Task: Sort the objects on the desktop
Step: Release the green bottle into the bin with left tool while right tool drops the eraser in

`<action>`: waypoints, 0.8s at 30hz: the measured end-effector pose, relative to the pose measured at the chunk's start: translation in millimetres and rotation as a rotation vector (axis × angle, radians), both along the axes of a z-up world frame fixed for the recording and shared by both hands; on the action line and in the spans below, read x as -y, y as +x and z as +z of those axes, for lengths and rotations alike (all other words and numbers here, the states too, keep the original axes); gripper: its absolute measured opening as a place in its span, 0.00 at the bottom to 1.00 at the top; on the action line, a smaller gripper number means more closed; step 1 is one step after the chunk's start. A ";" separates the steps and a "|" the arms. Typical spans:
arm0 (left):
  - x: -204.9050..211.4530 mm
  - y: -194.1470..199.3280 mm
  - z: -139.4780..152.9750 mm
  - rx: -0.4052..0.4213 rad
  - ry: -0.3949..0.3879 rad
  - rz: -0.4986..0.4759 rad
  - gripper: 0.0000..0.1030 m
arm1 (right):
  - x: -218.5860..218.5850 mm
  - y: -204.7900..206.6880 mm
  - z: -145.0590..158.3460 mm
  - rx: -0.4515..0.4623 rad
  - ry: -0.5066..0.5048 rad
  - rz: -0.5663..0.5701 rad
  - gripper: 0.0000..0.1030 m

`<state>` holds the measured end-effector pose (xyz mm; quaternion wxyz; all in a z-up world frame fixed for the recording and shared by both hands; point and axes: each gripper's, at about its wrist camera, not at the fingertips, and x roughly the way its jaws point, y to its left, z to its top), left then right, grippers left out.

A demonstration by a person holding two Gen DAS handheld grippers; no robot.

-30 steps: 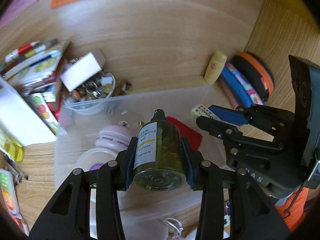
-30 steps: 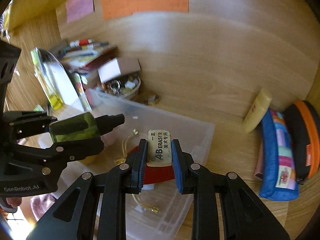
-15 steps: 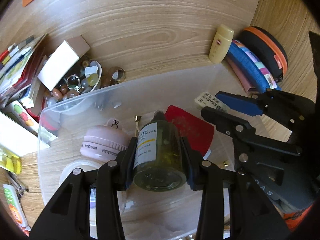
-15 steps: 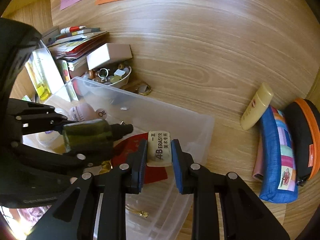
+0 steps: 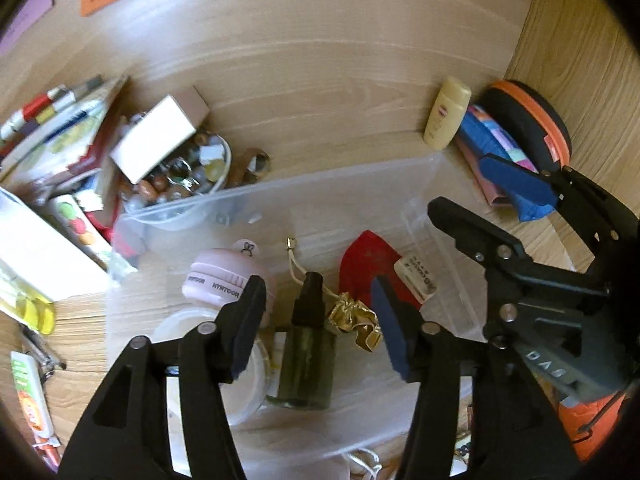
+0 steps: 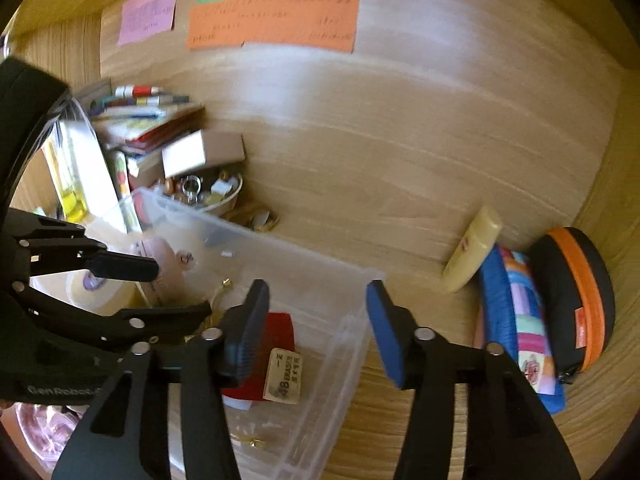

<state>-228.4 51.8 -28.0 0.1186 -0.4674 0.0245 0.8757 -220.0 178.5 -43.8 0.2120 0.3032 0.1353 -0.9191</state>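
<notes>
1. Wooden desk carries a clear plastic bin.
2. Left gripper hangs spread wide above the bin; the green bottle lies inside, untouched.
3. Right gripper gapes empty; the eraser rests on a red card.

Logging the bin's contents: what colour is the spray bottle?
Dark olive green spray bottle, black nozzle; clearest in the left wrist view.

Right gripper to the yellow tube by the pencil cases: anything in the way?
Nothing visible blocks it. The right gripper is open above the clear bin's right wall; the yellow tube leans on the blue pencil case, with bare wood between bin and tube.
</notes>
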 end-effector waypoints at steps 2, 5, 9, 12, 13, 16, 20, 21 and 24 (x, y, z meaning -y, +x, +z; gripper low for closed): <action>2.7 7.0 8.2 -0.017 0.012 0.005 0.58 | -4.7 0.5 6.8 -0.004 -0.028 -0.001 0.59; 4.6 18.5 19.0 -0.053 0.007 0.017 0.66 | -13.3 4.1 19.6 -0.031 -0.059 -0.031 0.72; 6.8 34.6 33.0 -0.106 -0.017 0.035 0.77 | -24.9 12.8 37.8 -0.063 -0.094 -0.049 0.79; 11.2 49.2 44.7 -0.148 -0.026 0.056 0.91 | -29.8 24.3 49.9 -0.085 -0.095 -0.062 0.87; 14.6 54.8 48.3 -0.166 -0.028 0.063 0.92 | -31.7 28.5 52.5 -0.087 -0.100 -0.063 0.88; 25.0 74.3 60.2 -0.218 -0.040 0.079 0.95 | -39.7 43.9 57.9 -0.086 -0.117 -0.049 0.94; 37.5 93.8 66.3 -0.241 -0.036 0.088 0.97 | -46.2 66.0 61.8 -0.090 -0.131 -0.030 0.97; 40.6 99.6 67.0 -0.246 -0.035 0.089 0.97 | -46.2 70.7 62.2 -0.093 -0.126 -0.026 0.98; 48.7 115.1 66.4 -0.253 -0.033 0.095 0.97 | -44.1 89.7 65.0 -0.125 -0.096 -0.010 0.98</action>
